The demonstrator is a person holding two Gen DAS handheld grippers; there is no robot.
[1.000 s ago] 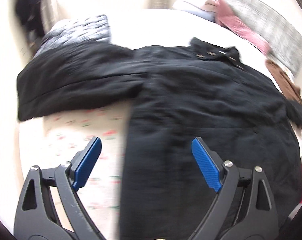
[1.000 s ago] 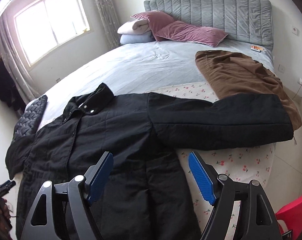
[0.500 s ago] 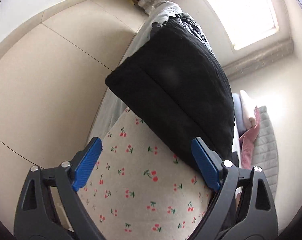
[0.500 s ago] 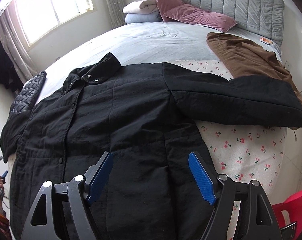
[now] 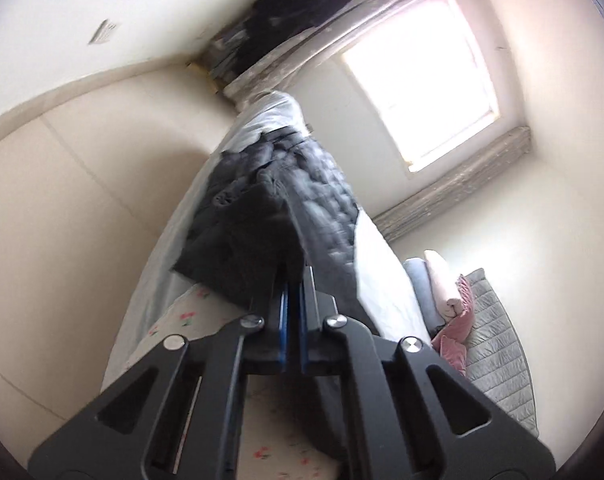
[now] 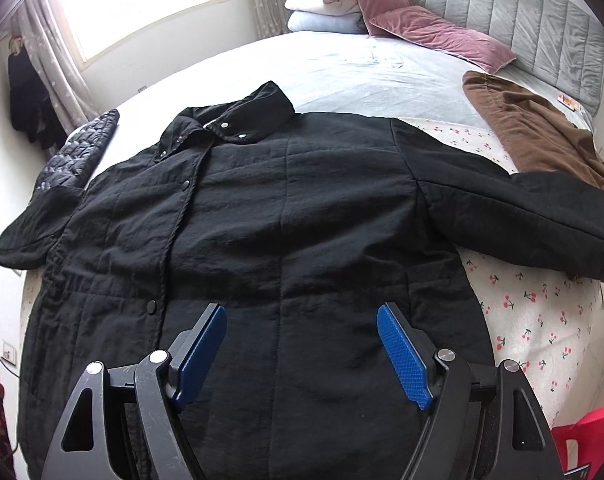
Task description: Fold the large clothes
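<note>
My left gripper (image 5: 292, 280) is clamped on the black coat's (image 6: 286, 216) sleeve cuff (image 5: 238, 256). Only the right wrist view shows the whole coat, under my wide-open right gripper (image 6: 302, 344).

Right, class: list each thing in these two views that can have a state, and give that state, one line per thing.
Black coat: spread flat on the bed, front snapped shut, one sleeve end pinched.
Left gripper: shut on the coat's sleeve end.
Right gripper: open, above the coat's lower front.
Brown garment: lying loosely, partly under the coat's other sleeve.
Quilted jacket: lying at the bed's edge.
Pillows: stacked by the headboard.
</note>
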